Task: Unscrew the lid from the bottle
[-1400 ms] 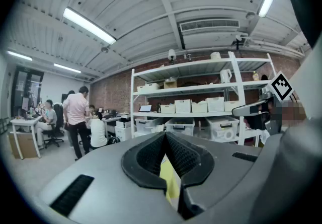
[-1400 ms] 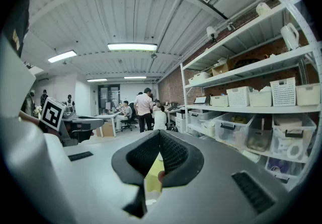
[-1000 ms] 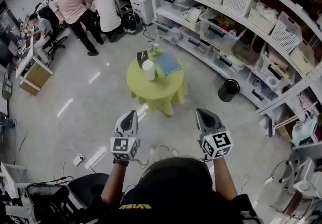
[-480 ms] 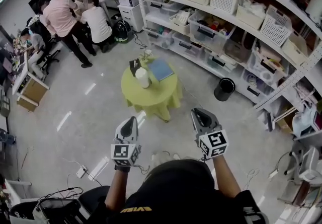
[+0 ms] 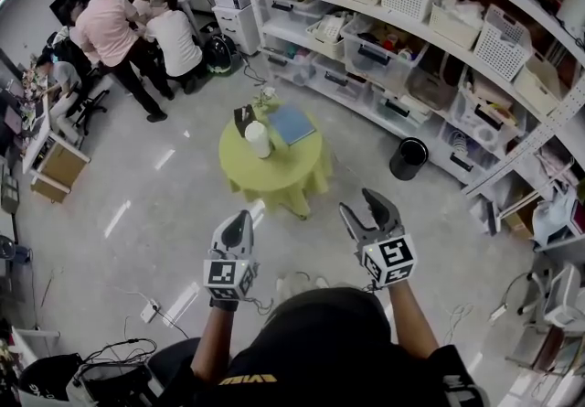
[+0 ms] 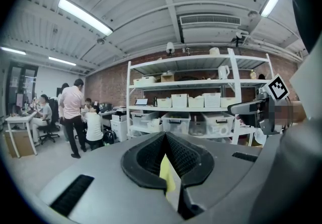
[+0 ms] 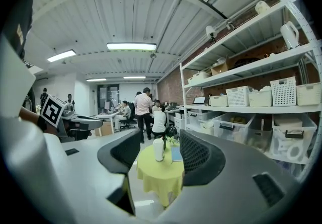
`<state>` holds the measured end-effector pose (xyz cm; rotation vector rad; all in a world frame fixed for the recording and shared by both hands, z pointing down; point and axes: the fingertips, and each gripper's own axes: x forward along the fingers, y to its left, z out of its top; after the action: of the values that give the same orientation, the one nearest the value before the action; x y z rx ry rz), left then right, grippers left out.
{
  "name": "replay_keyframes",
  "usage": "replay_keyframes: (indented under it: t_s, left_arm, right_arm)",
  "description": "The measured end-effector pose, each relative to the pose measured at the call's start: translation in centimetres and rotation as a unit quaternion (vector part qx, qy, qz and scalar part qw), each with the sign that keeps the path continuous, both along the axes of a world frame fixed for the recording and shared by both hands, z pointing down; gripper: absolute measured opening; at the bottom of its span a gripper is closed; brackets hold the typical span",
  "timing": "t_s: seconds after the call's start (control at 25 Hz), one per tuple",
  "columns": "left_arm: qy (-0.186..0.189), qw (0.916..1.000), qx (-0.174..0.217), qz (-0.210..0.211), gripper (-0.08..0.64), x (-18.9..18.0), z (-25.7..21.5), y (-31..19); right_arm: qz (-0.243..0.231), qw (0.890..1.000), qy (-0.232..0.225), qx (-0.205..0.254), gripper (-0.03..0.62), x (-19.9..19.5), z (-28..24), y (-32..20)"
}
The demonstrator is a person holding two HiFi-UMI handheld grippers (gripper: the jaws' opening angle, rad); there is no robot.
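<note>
The bottle (image 5: 258, 139), a white upright cylinder, is seen standing on a round table (image 5: 283, 175) draped in yellow-green cloth, a little toward 10 o'clock from the tabletop's middle. A blue notebook (image 5: 292, 124) lies at 2 o'clock of the bottle, close beside it, and a small dark object (image 5: 243, 119) is set at 11 o'clock of it; what that object is cannot be made out.

Both grippers are held well apart from the table, nearer the person. In the head view the bottle lies at roughly 12 o'clock of the left gripper (image 5: 239, 217) and at about 10 o'clock of the right gripper (image 5: 360, 205). Neither gripper touches the bottle.

The left gripper's jaws are pressed together with nothing gripped; only a thin sliver of the yellow-green cloth is glimpsed through the slit between them in the left gripper view. The right gripper's jaws have just been opening and stand partly apart. Nothing is held in them. In the right gripper view the distant bottle and table are framed in the gap at 12 o'clock, far beyond the pads.

Long white shelving (image 5: 430, 39) with bins is seen from 12 to 3 o'clock of the table, a black bin (image 5: 409, 158) at 3 o'clock, and a group of people (image 5: 110, 30) at 10 o'clock.
</note>
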<state>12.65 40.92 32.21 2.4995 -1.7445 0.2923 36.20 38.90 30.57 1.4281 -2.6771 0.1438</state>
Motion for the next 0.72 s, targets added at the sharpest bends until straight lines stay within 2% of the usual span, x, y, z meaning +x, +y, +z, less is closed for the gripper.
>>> replay_keyframes:
  t_s: [0.32,0.44,0.56,0.72]
  left_arm:
    - [-0.004,1.0000,-0.006,0.004,0.018,0.8,0.5,-0.8]
    - [-0.008,0.9999,-0.007,0.004,0.018,1.1,0.2,-1.0]
    - [-0.013,0.9999,-0.006,0.004,0.018,1.1,-0.2,-1.3]
    - [-0.015,0.9999,-0.004,-0.004,0.018,1.3,-0.6,-1.7]
  right_arm:
    - [-0.002,1.000,-0.008,-0.007,0.376,0.3,0.4,-0.9]
    - [-0.013,1.000,-0.021,-0.007,0.482,0.1,0.1,-1.2]
    - [-0.015,0.999,-0.030,-0.002,0.560,-0.2,-0.1,-1.6]
    - [-0.014,1.000,-0.028,-0.002,0.569,-0.2,0.2,-2.1]
